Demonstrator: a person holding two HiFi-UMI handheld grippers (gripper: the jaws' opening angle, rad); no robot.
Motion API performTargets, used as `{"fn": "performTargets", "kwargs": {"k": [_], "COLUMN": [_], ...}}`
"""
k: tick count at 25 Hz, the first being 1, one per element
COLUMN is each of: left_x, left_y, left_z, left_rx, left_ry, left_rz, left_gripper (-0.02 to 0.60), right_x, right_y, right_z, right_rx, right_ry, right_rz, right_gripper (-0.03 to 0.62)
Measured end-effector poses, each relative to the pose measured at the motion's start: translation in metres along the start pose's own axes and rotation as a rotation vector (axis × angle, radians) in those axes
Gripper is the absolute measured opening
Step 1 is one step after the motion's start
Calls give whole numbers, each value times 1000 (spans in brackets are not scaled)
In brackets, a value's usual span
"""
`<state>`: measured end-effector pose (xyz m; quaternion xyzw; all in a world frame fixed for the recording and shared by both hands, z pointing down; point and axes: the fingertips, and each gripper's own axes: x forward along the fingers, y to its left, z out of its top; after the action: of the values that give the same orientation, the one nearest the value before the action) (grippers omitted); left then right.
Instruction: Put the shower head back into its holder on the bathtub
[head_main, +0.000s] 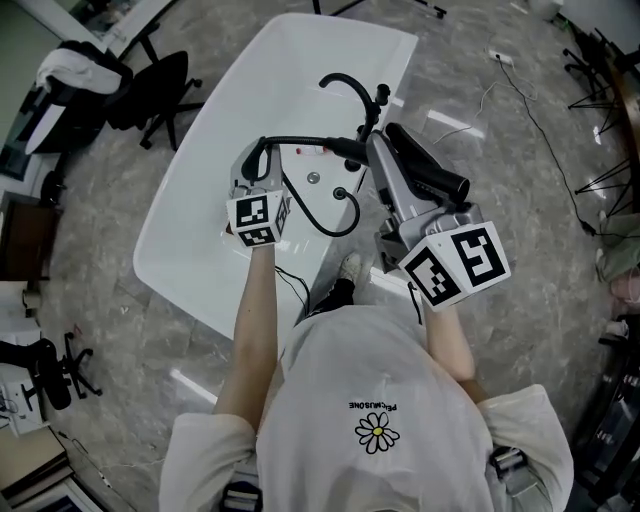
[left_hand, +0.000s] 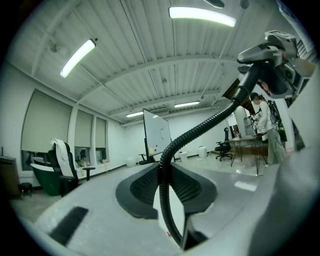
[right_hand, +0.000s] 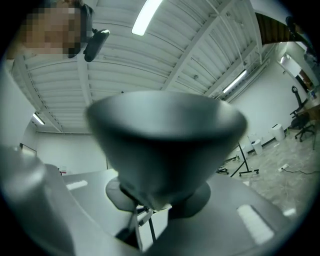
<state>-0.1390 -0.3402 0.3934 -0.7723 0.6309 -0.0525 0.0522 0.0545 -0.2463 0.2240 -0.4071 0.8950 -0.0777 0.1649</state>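
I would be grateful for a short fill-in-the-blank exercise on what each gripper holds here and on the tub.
1. The right gripper is closed on the wide, dark ____.
2. The left gripper grips the ribbed black ____ that runs between its jaws.
3. The bathtub under the left gripper is ____ in colour.

Missing words: shower head; hose; white.

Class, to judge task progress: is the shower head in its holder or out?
Out: the shower head is clamped in the right gripper, not on any holder.
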Motion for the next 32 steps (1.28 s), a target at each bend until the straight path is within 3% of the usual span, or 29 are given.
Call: {"fn": "performTargets", "kwargs": {"k": [5, 10, 21, 26, 32], "left_x": [1, 8, 42, 71, 118], "left_y": [30, 28, -7, -21, -35], "left_z": [59, 97, 42, 39, 60], "left_rx": [75, 94, 12, 14, 25], "left_ry": [-120, -198, -106, -112, -155], "left_rz": [50, 35, -75, -138, -201], "left_gripper": [63, 63, 63, 63, 63], "right_x": [5, 4, 13, 20, 31], "right_y": [19, 20, -12, -28, -54], "right_z": [10, 24, 15, 20, 29], "right_rx": [-4, -36, -107, -154, -186], "right_ry": [-37, -74, -46, -69, -90], "right_rz": [55, 56, -54, -100, -146], "right_gripper": [98, 98, 98, 98, 98]}}
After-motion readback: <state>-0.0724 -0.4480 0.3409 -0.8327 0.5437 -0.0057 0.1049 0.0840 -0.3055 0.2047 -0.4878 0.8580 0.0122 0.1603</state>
